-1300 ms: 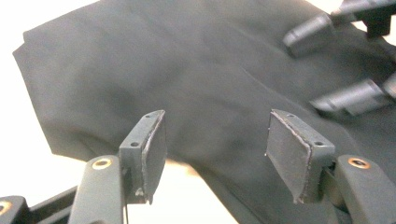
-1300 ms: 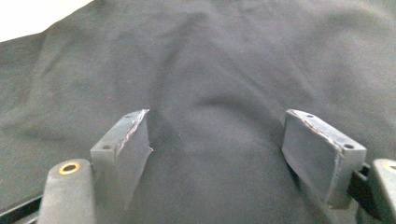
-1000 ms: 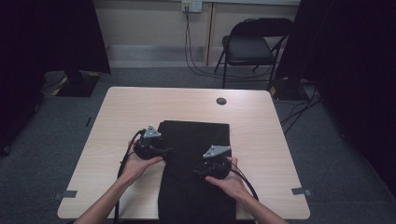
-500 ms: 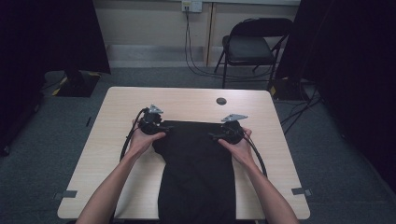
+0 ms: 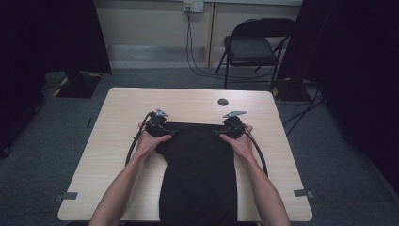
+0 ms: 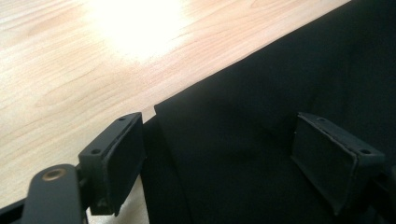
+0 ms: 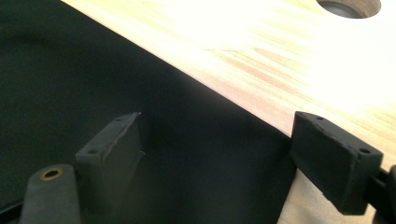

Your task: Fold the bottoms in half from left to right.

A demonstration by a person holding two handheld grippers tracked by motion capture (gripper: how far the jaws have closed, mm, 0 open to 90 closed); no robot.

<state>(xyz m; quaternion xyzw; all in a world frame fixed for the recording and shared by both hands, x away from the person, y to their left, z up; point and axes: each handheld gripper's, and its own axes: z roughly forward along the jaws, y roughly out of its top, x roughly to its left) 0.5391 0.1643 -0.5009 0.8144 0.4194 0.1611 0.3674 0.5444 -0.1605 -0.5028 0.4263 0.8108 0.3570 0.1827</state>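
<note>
We have a black cloth (image 5: 200, 165) spread on the table (image 5: 113, 117), its long axis running from the far middle of the table back toward us and over the near edge. Its far hem lies straight across, and that hem is what the coming move turns on: our left tongs (image 5: 165, 133) sit at the hem's left corner and our right tongs (image 5: 217, 133) at its right corner, so each hand is nearest its own corner and neither has to cross.

In the left gripper view the left tongs (image 6: 219, 158) stand wide apart, having just been opening; the cloth's (image 6: 280, 116) corner lies between the jaws, but the pads do not press on it. In the right gripper view the right tongs (image 7: 215, 158) have likewise just been opening and stand wide, with the cloth's (image 7: 93, 93) edge running between them, loose. A round cable hole (image 7: 348, 6) in the table shows beyond the hem.

We judge the cloth has been released flat, with the hem square to us; any next grasp would start from these two corners, the fabric lying directly under and just inward of each pair of tongs
</note>
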